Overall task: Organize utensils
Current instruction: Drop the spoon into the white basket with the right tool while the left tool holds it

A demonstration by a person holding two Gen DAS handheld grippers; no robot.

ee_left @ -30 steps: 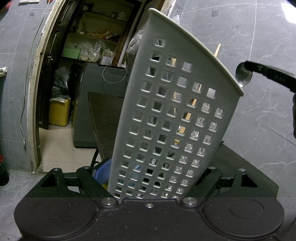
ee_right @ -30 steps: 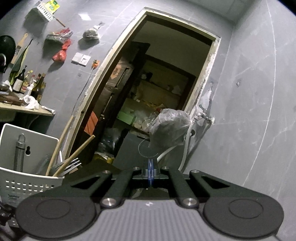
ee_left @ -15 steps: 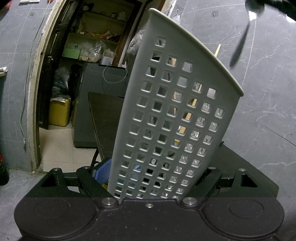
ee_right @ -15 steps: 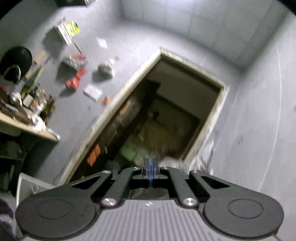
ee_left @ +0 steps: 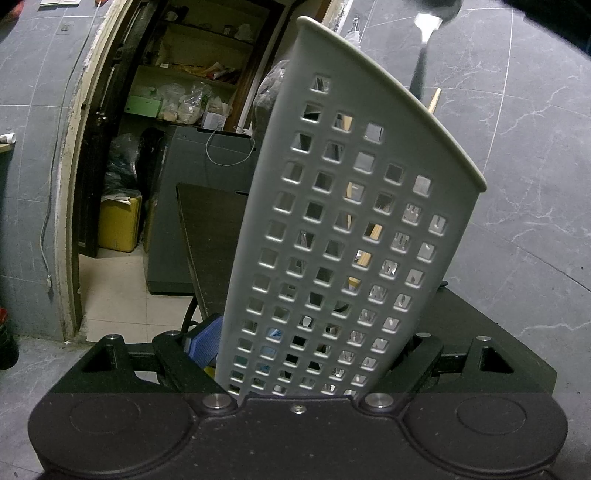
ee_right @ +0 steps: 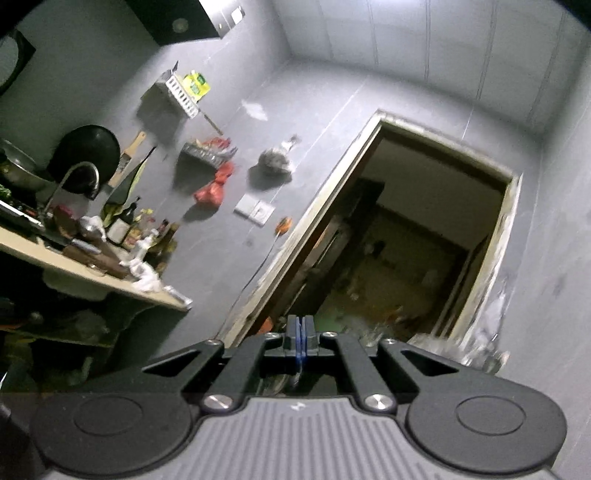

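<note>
The left gripper clamps the perforated holder upright while the right gripper, pressed shut apparently on a spoon, must lower it past the holder's rim.

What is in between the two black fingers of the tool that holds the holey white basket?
The white basket itself fills the gap between the left tool's fingers, seen in the left wrist view. Through its holes show wooden chopsticks and shiny cutlery.

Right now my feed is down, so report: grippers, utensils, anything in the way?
Left gripper clamped on perforated utensil holder. Right gripper shut on spoon, above the holder's rim. Nothing seen blocking.
</note>
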